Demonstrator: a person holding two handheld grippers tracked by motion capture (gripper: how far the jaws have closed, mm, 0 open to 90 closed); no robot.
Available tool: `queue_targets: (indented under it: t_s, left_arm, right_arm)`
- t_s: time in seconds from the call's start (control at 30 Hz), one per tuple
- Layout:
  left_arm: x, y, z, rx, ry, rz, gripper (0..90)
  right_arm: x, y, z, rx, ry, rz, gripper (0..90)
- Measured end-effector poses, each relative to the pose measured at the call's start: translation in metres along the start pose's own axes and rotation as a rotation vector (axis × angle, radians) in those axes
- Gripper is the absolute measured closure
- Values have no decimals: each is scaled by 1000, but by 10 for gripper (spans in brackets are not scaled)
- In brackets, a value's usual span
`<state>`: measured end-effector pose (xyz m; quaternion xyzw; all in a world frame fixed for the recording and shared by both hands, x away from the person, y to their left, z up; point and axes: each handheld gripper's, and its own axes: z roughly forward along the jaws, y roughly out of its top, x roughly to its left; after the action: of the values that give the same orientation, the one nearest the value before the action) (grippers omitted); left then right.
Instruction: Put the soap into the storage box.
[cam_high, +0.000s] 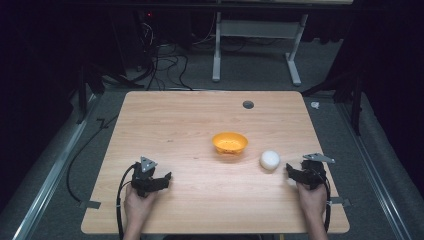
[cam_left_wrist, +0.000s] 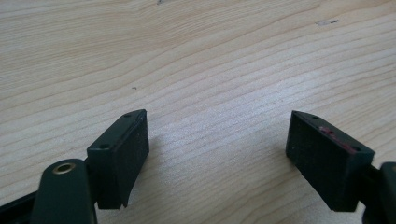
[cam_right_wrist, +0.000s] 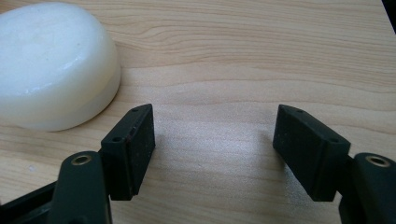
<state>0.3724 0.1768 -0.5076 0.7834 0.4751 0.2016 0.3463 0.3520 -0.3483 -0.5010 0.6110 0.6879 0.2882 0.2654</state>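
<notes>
The smooth white rounded block (cam_high: 270, 159), soap-like in shape, lies on the light wooden table (cam_high: 200, 120) in the lower right part of the high view, just left of the right gripper (cam_high: 294, 172) and apart from it. In the right gripper view the same white block (cam_right_wrist: 53, 65) fills the upper left corner, resting flat on the wood just beyond and left of the left-hand jaw, not between the jaws; the right gripper (cam_right_wrist: 214, 142) has its two black jaws spread wide with bare wood grain between them and grips nothing. At the bottom of the high view a hand (cam_high: 311, 199) holds that gripper near the table's right edge, while the other hand (cam_high: 137, 202) holds the left gripper (cam_high: 162, 179) in the lower left, a black cable (cam_high: 120, 205) trailing from it toward the near edge. In the left gripper view the left gripper (cam_left_wrist: 217, 140) is likewise wide open and empty, with plain table surface between its jaws. Farther up the high view, near the middle of the table and just up and left of the white block, sits a small orange plastic bowl (cam_high: 229, 142). Beyond it, near the far edge, is a dark round grommet (cam_high: 248, 104) set into the tabletop. Past the table, a white metal frame (cam_high: 257, 47) and tangled cables (cam_high: 165, 62) stand on the grey floor.
</notes>
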Motion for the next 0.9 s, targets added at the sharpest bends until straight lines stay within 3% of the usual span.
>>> queue_targets:
  t_s: [0.9]
  left_arm:
    - [0, 0, 0, 0, 0, 0, 218]
  right_arm:
    - [1, 0, 0, 1, 2, -5, 291]
